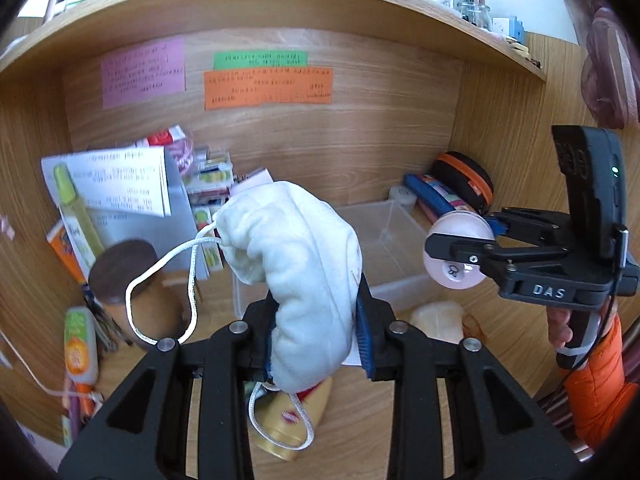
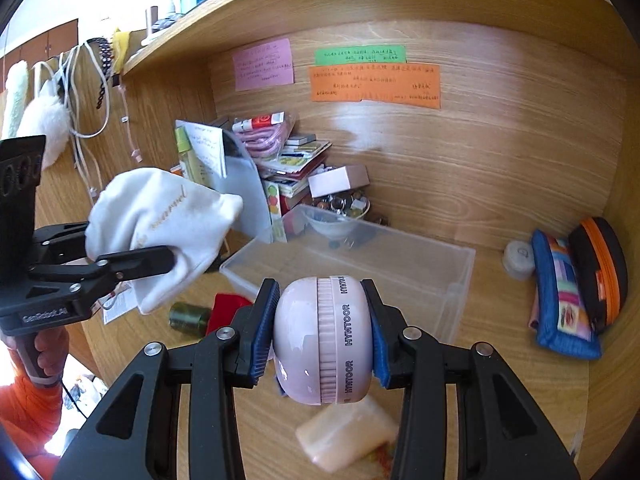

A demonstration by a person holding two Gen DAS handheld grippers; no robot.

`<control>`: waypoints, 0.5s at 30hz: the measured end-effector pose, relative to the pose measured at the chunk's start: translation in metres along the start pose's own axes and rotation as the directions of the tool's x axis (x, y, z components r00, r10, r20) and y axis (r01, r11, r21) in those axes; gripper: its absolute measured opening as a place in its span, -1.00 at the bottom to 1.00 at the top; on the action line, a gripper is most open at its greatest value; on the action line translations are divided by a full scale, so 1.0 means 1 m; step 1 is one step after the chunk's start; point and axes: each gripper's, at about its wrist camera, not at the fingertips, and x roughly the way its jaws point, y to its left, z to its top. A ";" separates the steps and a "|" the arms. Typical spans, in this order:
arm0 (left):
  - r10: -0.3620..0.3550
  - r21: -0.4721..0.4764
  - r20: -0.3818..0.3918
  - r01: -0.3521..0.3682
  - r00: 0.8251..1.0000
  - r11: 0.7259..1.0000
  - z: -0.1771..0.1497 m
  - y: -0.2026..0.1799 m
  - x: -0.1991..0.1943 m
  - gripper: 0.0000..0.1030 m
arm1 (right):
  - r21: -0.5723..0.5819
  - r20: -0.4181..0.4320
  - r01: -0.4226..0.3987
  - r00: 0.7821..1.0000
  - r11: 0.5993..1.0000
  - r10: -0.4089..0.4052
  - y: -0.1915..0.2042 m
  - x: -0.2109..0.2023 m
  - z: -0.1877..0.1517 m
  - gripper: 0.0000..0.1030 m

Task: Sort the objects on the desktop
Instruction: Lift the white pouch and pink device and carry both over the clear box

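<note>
- White pouch (image 1: 296, 264) sat clamped in my left fingers (image 1: 316, 332).
- Pink case (image 2: 324, 340) was gripped in my right fingers (image 2: 322, 334).
- Bin (image 2: 460, 264) looked empty; most sorting remained.

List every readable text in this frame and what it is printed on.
"HYNTOOR": band of the pink round case.
"DAS": right gripper body.
"GenRobot.AI": left gripper body.
Gold script on the white pouch: illegible.
Coloured wall notes and printed paper: too blurred.
</note>
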 end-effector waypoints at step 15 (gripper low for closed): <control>-0.058 0.015 -0.082 0.059 0.995 0.998 0.037 0.018 0.065 -0.40 | 0.005 -0.117 0.005 0.993 1.000 -0.005 -0.037 0.073 0.038 -0.28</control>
